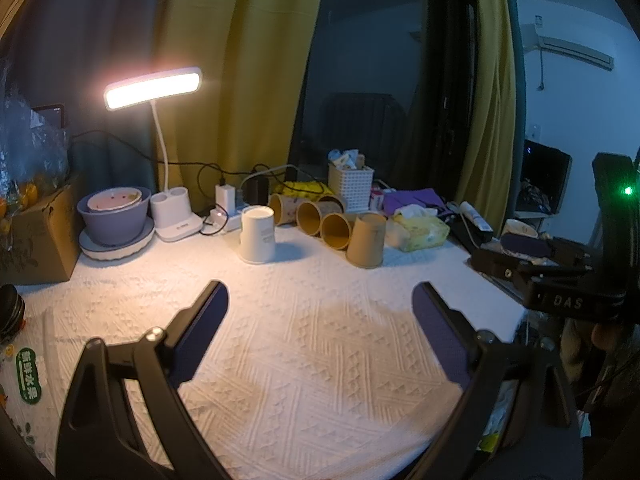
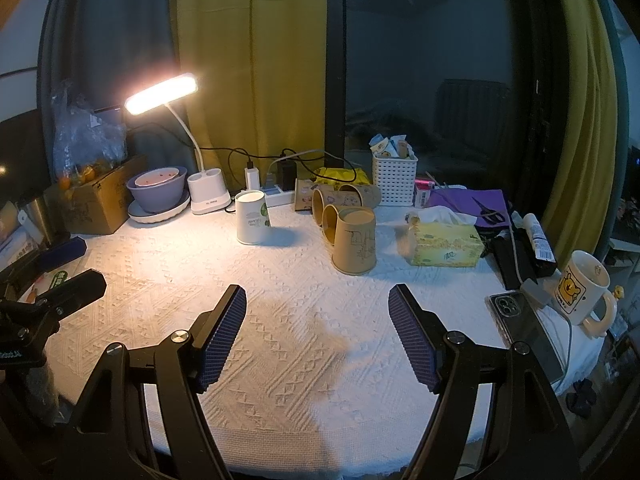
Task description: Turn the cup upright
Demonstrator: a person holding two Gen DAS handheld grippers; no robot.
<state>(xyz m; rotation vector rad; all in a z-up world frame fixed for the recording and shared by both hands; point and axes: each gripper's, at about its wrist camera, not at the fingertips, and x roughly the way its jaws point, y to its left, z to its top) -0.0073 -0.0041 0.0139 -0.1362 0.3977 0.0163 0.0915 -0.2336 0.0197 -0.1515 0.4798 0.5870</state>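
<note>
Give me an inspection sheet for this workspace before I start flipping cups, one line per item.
Surface: table under a white textured cloth, bare in front of both grippers.
Job's things: white paper cup and brown paper cup stand mouth down; more brown cups lie on their sides behind.
Clutter: tissue box, white basket, purple bowl, mug, phone, cardboard box.
Grippers: left gripper and right gripper open, holding nothing.
Cables: black leads run to a power strip at the back.
Surroundings: lit desk lamp, yellow curtain, dark window.
</note>
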